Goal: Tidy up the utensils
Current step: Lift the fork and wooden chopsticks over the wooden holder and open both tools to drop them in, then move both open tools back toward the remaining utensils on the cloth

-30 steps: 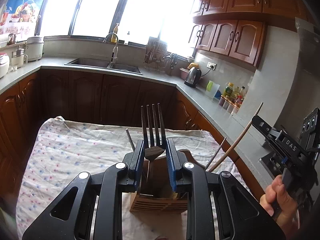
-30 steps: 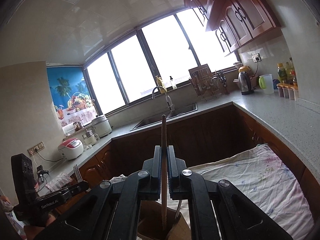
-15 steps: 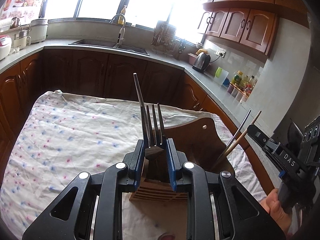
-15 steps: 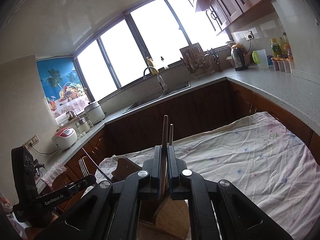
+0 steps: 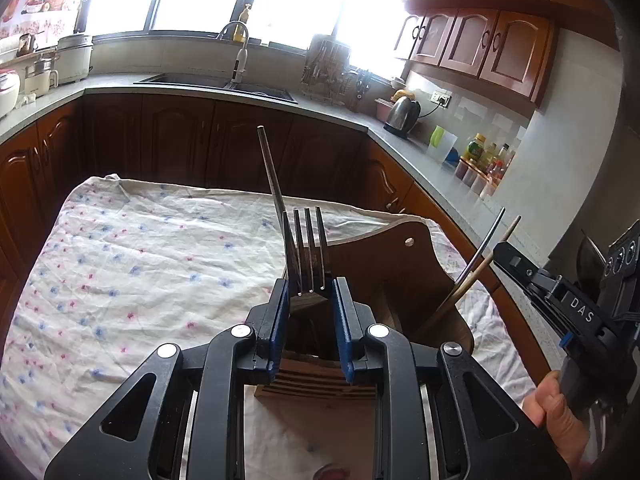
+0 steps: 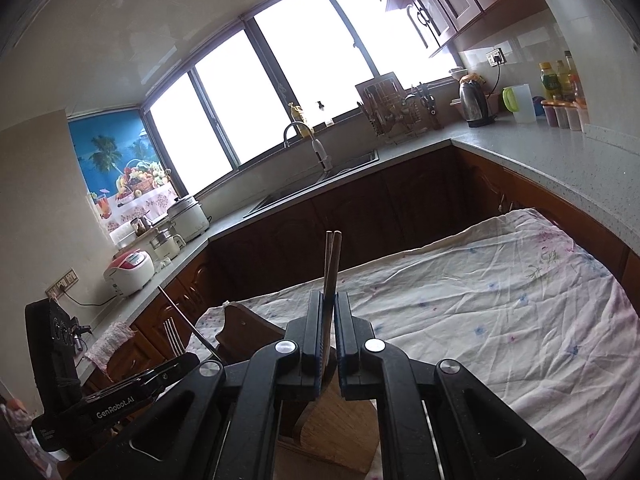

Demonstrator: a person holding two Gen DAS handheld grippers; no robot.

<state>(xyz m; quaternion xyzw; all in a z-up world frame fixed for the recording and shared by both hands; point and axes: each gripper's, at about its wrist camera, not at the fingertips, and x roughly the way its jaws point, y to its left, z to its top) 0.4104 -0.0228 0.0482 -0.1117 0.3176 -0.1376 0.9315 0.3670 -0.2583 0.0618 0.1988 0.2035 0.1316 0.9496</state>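
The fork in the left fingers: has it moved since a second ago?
Yes. The fork has sunk toward the wooden holder, its tines now low against the holder's back panel.

Left tool slightly parted, right tool nearly closed, both pointing downward.

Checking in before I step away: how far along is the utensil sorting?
Done: one metal chopstick already stands in the wooden holder. In hand: the left gripper holds a fork over it; the right gripper pinches chopsticks. Left: releasing both.
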